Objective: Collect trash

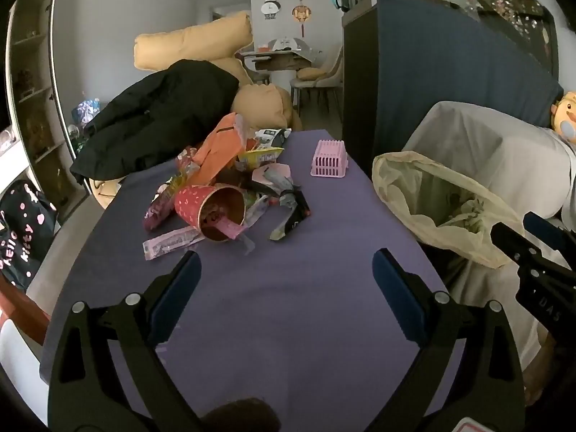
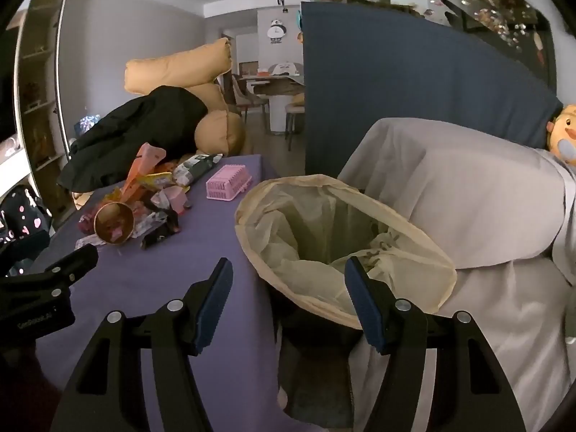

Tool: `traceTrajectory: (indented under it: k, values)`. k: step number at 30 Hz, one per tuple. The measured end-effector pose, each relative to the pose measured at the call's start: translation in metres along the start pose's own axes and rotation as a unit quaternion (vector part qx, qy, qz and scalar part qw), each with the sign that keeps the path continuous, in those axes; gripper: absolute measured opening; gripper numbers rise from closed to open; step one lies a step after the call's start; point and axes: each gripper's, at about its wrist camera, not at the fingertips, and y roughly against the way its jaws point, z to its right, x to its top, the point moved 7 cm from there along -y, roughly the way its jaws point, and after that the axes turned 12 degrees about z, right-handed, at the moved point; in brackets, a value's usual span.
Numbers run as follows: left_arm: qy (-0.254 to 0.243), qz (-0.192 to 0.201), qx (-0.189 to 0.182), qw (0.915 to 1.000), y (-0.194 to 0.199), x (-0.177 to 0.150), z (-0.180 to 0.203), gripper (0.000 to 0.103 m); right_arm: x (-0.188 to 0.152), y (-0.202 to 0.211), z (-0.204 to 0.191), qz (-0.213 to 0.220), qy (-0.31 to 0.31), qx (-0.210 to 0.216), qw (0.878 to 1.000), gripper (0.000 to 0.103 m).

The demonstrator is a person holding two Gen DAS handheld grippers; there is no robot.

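Note:
A heap of trash (image 1: 230,187) lies on the purple table (image 1: 288,306): a red paper cup (image 1: 210,210) on its side, an orange wrapper (image 1: 217,147), a pink strip wrapper (image 1: 172,243) and dark foil packets (image 1: 293,216). My left gripper (image 1: 286,268) hangs open over bare tabletop, short of the heap. A bin with a pale yellow bag (image 2: 342,237) stands off the table's right edge. My right gripper (image 2: 288,277) is open just before the bag's rim, nothing between its fingers. The heap (image 2: 144,208) is up-left of it.
An upturned pink basket (image 1: 329,158) sits at the table's far end. A beige-covered seat (image 2: 468,198) stands behind the bin. A black coat (image 1: 158,115) and yellow cushions (image 1: 194,41) lie beyond the table. A dark blue partition (image 1: 450,82) rises at the right.

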Motion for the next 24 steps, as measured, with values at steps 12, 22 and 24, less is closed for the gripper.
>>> traceTrajectory:
  k: [12,22,24]
  values:
    - [0.001,-0.001,-0.002,1.0000,-0.0004,-0.0013,-0.0011,0.091,-0.0012,-0.0011,0.0024,-0.001,-0.003,0.002,1.000,0.061]
    - [0.001,-0.001,0.000,1.0000,0.0003,-0.0010,-0.0024,0.091,-0.0031,-0.0028,0.0045,-0.002,-0.004,-0.002,1.000,0.061]
    - [0.002,-0.001,0.000,1.0000,0.0006,-0.0013,-0.0029,0.091,-0.0034,-0.0027,0.0048,-0.002,-0.004,-0.002,1.000,0.061]
